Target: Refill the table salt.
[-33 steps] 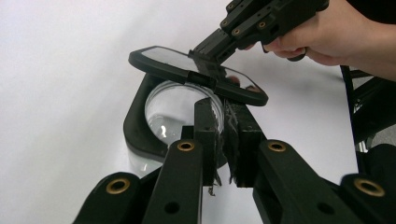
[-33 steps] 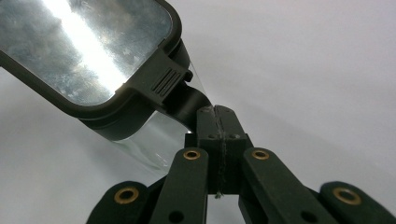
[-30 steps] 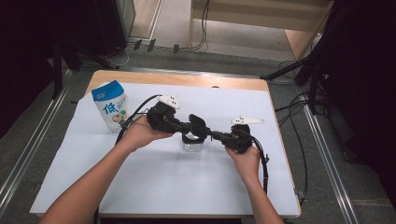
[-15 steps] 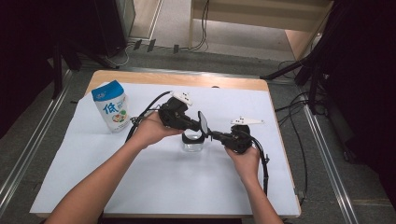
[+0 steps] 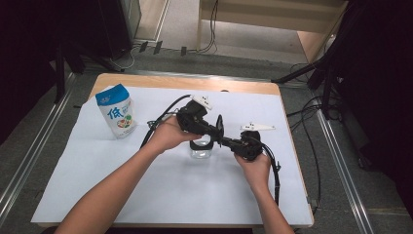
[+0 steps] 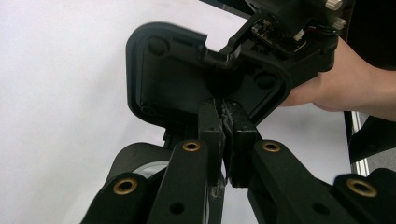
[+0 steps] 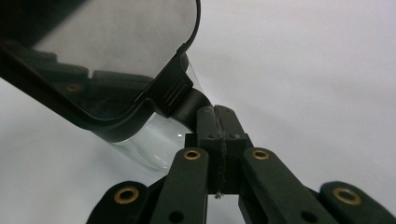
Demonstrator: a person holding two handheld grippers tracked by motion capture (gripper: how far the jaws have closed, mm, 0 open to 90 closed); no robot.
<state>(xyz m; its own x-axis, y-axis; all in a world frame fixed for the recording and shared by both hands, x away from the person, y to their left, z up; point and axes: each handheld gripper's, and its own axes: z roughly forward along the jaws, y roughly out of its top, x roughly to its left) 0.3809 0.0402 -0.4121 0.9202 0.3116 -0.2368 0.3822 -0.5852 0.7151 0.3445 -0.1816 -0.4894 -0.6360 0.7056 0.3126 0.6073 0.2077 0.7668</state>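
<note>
A small clear glass container (image 5: 200,152) stands mid-table. Its black lid (image 5: 220,125) is tipped up on edge over the container's right side. My left gripper (image 5: 217,132) reaches in from the left and is shut on the lid's edge. In the left gripper view the jaws (image 6: 226,116) pinch the lid (image 6: 173,70), whose underside faces the camera, and the container (image 6: 135,158) sits below. My right gripper (image 5: 225,141) comes from the right, shut on a black tab (image 7: 198,100) at the lid's corner. The glass wall (image 7: 149,140) shows beside my right gripper (image 7: 217,116).
A blue and white carton (image 5: 117,111) stands upright at the back left of the white sheet (image 5: 170,195) covering the wooden table (image 5: 195,83). Cables trail from both grippers. Metal rails run along the floor on both sides of the table.
The left hand has moved to the right with the lid, which has swung from lying low over the container to standing on edge. The right hand has stayed put.
</note>
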